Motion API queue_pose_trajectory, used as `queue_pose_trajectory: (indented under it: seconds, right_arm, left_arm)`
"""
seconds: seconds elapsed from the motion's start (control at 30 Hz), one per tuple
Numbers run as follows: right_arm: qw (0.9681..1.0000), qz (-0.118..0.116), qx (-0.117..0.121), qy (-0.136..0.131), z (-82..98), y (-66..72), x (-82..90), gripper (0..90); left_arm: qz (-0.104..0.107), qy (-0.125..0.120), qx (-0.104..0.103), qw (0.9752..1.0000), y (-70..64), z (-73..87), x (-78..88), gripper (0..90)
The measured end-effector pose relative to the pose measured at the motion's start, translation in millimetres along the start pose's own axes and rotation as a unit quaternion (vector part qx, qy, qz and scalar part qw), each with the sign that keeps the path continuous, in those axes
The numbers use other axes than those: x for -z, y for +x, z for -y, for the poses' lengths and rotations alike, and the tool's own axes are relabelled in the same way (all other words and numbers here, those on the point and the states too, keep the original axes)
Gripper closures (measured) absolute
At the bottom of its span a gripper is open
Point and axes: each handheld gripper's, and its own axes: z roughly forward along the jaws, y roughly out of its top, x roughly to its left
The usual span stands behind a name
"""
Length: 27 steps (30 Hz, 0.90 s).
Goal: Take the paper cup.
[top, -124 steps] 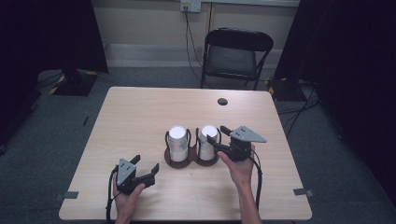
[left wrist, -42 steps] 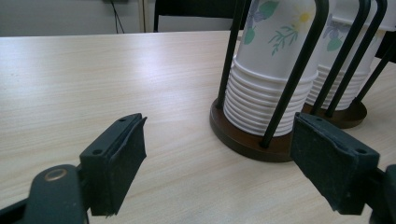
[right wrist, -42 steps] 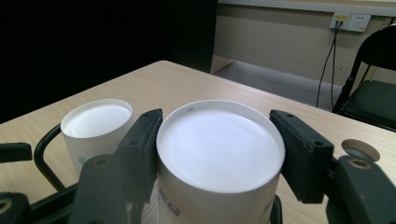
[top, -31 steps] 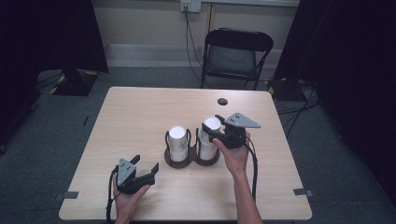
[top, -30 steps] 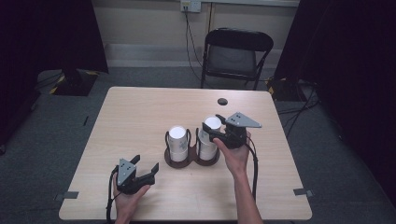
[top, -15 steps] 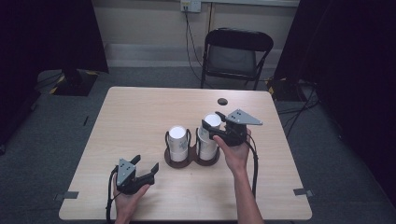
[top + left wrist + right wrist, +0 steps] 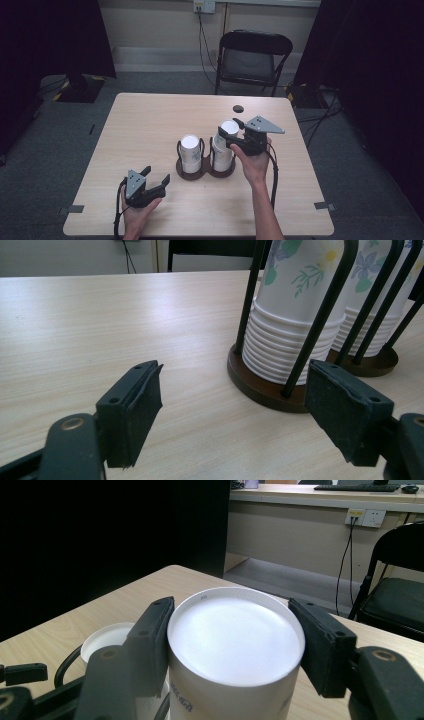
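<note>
A dark round-based wire holder [image 7: 206, 173] stands mid-table with two stacks of upturned white floral paper cups, the left stack [image 7: 190, 150] and the right stack [image 7: 220, 155]. My right gripper [image 7: 231, 137] is shut on the top paper cup [image 7: 229, 129] of the right stack, held a little above the rest. In the right gripper view the jaws press both sides of this cup [image 7: 235, 645]. My left gripper [image 7: 157, 175] rests open on the table in front and to the left of the holder. Between its jaws [image 7: 235, 382] I see the near stack [image 7: 295, 315] and holder base [image 7: 260, 386].
A small dark round spot [image 7: 238, 108] marks the table's far side. A black folding chair [image 7: 252, 57] stands behind the table, with cables and a wall socket beyond. Bare wood [image 7: 140, 125] spreads left of the holder.
My right gripper has risen from low beside the right stack to its top, lifting the top cup slightly. The left gripper has not moved.
</note>
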Motion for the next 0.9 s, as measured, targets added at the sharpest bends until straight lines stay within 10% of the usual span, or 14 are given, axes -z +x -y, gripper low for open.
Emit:
queue_pose_trajectory:
  seconds: [0.9]
  right_arm:
    - [0.9945,-0.037,-0.082,-0.053,5.3,-10.9,45.3,37.2]
  left_arm:
    - [0.024,0.006,0.012,0.9996,5.2,-1.2,-2.7,26.0]
